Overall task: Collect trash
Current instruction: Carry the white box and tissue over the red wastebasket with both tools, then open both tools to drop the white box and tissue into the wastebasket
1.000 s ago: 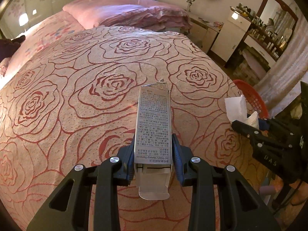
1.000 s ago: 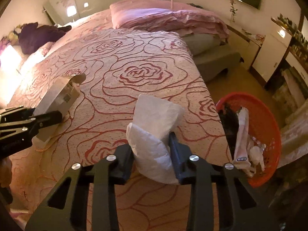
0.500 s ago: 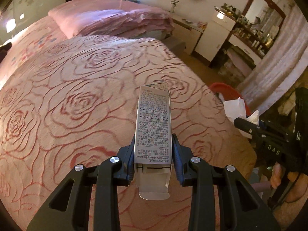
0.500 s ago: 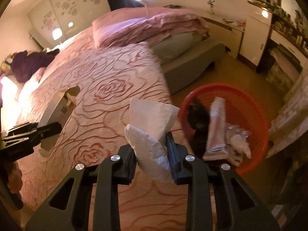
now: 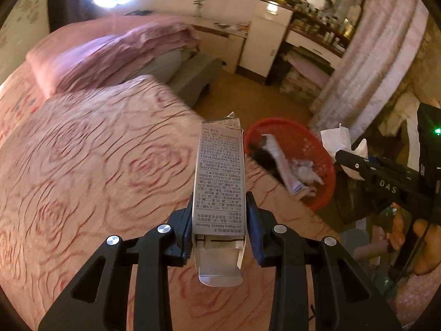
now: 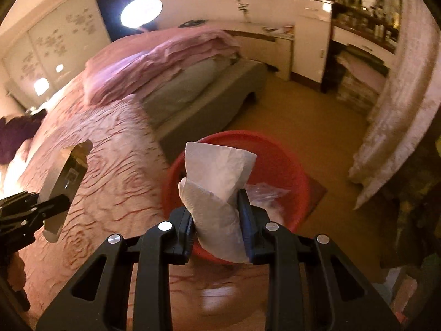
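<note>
A wide bed (image 5: 91, 165) is filling the left of both views, its quilted bedspread pale pink, dimpled, and stitched with large red rose outlines; a folded mauve duvet (image 6: 165, 58) is lying in soft layers at the head end. Beyond the bed's edge, a tan carpeted floor (image 6: 297, 127) is showing. On it, just beside the bed, a round red plastic basket (image 5: 325, 154) with a perforated wall is sitting, already holding a flattened tube, a dark scrap and crinkled clear wrappers. The left gripper (image 5: 219, 223), black with blue-edged pads, is clamping a tall, narrow, silver-grey cardboard carton (image 5: 219, 173) by its long sides; the carton is standing upright over the bedspread, densely printed, its top torn ragged and its bottom flap hanging open. The right gripper (image 6: 216, 220) is pinching a crumpled white paper tissue (image 6: 217, 184), soft and creased, folded into a loose cone directly above the basket's rim; its jaws have just been closing further on the tissue. A hand (image 5: 413, 237) is wrapping the right gripper's handle at the left wrist view's right edge.
</note>
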